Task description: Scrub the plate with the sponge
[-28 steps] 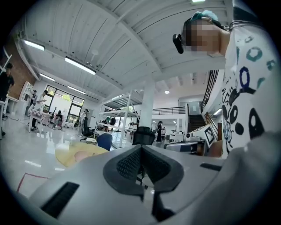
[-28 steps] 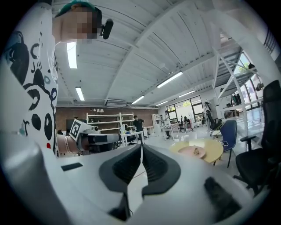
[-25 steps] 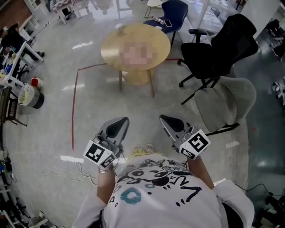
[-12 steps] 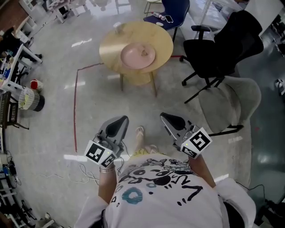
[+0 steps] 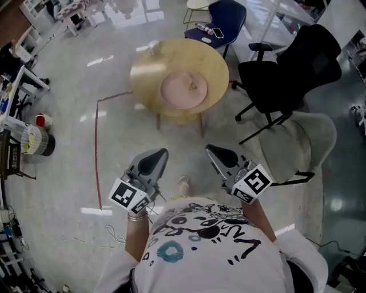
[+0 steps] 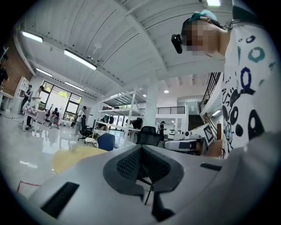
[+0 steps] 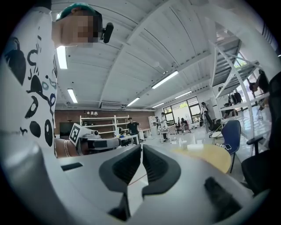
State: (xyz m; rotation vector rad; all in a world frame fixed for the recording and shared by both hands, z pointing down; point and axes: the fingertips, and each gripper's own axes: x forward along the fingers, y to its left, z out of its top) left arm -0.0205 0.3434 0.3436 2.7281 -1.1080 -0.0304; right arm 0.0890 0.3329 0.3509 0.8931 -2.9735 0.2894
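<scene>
A pink plate (image 5: 183, 88) lies on a round wooden table (image 5: 146, 71) ahead of me in the head view. A small pale lump (image 5: 193, 87) rests on the plate, too small to identify. My left gripper (image 5: 158, 155) and right gripper (image 5: 212, 152) are held side by side at waist height, well short of the table. Both are shut with nothing between their jaws. The left gripper view shows the shut left gripper (image 6: 141, 151) above the table's edge (image 6: 70, 158). In the right gripper view, the right gripper (image 7: 141, 154) is shut too, with the table (image 7: 213, 157) beyond it.
A white cup (image 5: 153, 47) stands at the table's far-left rim. A black office chair (image 5: 286, 68) and a grey chair (image 5: 297, 134) stand to the right, a blue chair (image 5: 224, 17) behind the table. Red tape (image 5: 96, 154) marks the floor on the left. Shelves and people fill the hall's far side.
The table and plate have drawn nearer and slid down the head view as the person walks toward them. Both grippers keep the same shut pose.
</scene>
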